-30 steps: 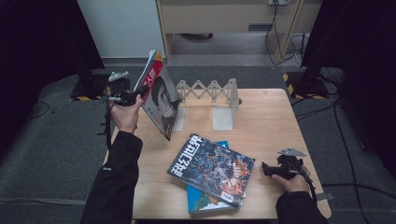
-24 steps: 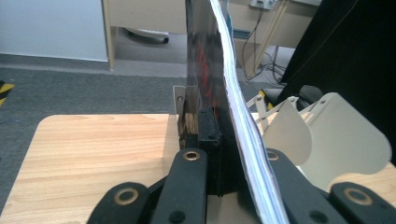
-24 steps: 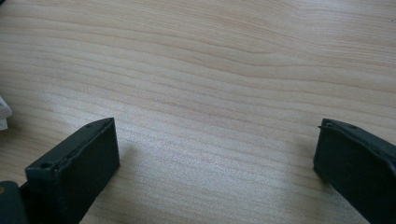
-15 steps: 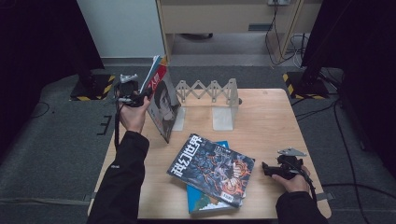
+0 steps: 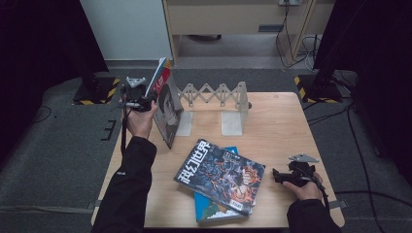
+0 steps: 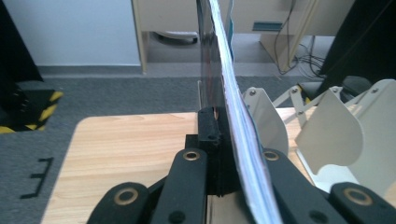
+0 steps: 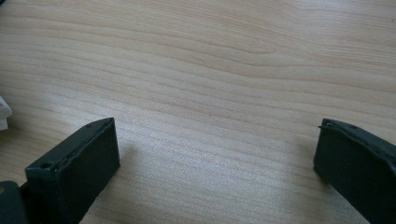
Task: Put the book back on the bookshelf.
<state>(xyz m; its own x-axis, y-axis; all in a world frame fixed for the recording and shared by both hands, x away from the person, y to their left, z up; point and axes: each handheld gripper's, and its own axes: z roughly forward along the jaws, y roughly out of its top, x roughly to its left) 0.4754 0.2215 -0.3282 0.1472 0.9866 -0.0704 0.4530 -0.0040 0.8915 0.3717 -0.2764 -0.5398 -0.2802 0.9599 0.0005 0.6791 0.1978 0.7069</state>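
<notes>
At the left end of the white accordion book rack (image 5: 216,97), a magazine with a red-and-grey portrait cover (image 5: 166,104) stands nearly upright, clamped along its outer edge by the jaws of the left gripper (image 5: 145,103), which the person's left hand (image 5: 139,121) holds just off the rack's left side. The magazine leans slightly, its top tipped away from the rack and its lower corner down near the bench (image 5: 272,121) in front of the rack's first white divider (image 5: 184,124). From the left gripper view, the magazine (image 6: 233,116) rises edge-on between the two black jaws, its pages pinched tight, with the rack's rounded white dividers (image 6: 327,135) close on its far side. In front of the rack, toward the person, two more magazines lie flat on the bench: one with a dark, busy illustrated cover (image 5: 221,175) sits askew on top of a blue one (image 5: 214,211), whose corner and lower edge stick out beneath it. Well off to the right of the rack, near the bench's front right corner, the right gripper (image 5: 279,175) rests in the person's right hand (image 5: 303,189), its jaws pointing toward the flat magazines. In the right gripper view those jaws stand wide apart over bare wood grain (image 7: 210,93), gripping nothing. Beyond the rack, grey carpet, a pale cabinet and trailing cables line the back of the room.
</notes>
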